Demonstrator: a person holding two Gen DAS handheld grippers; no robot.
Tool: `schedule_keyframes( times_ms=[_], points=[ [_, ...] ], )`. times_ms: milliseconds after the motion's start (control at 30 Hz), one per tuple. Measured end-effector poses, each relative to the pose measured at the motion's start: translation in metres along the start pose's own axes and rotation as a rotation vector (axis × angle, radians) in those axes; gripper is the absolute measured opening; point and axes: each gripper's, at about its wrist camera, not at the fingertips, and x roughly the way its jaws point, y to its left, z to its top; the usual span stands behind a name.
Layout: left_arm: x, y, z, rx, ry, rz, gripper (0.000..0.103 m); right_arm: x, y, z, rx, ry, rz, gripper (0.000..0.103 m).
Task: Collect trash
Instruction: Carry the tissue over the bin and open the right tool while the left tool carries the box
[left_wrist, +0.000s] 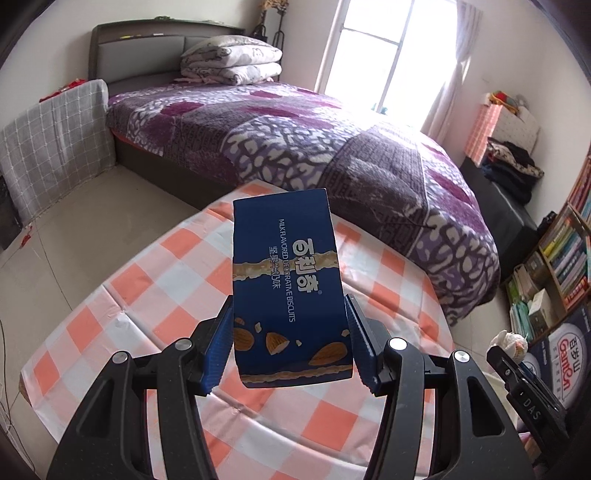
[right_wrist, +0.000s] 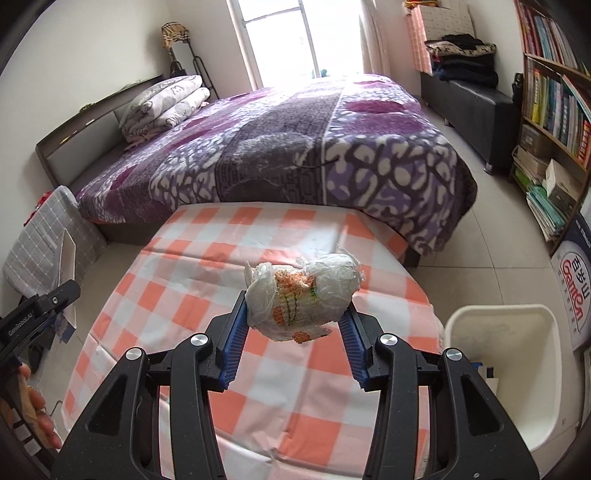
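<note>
1. Left gripper (left_wrist: 290, 332), black-armed with blue ribbed pads, was clamped on both long sides of a dark blue cardboard biscuit box (left_wrist: 286, 280) printed with almonds and white lettering.
2. Box stood lifted clear above the table under its orange-and-white checked cloth (left_wrist: 147, 291), about over the cloth's middle, top end tilted toward the far edge.
3. Right gripper (right_wrist: 293, 325), same black and blue build, was closed on a crumpled white plastic wrapper with orange and green print (right_wrist: 301, 295), pads pressing its two ends.
4. Wrapper hung off the cloth, above the table's right half.
5. White plastic bin (right_wrist: 517, 373) stood on the floor just beside the table's right edge, open-topped.
6. Bed with purple patterned blanket (right_wrist: 295, 147) lay beyond the table's far edge.
</note>
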Motion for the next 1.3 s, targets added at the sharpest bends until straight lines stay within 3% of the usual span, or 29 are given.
schedule_keyframes(
  times_ms=[367,700,1000,1167,1300],
  points=[
    [0.004,-0.057,-0.021,0.099,0.001,-0.041,0.056,-0.023,-0.056,0.000,0.090,-0.036,-0.039,0.045],
    [-0.005,-0.120,-0.040,0.181,-0.011,-0.127,0.056,-0.055,-0.115,0.002,0.180,-0.068,-0.110,0.046],
    [-0.003,-0.183,-0.072,0.281,0.040,-0.230,0.056,-0.068,-0.178,-0.008,0.285,0.003,-0.220,0.047],
    [0.003,-0.219,-0.094,0.345,0.102,-0.287,0.056,-0.068,-0.209,-0.018,0.353,0.075,-0.272,0.057],
    [0.006,-0.244,-0.115,0.403,0.134,-0.316,0.056,-0.077,-0.228,-0.025,0.386,0.075,-0.300,0.066]
  ],
)
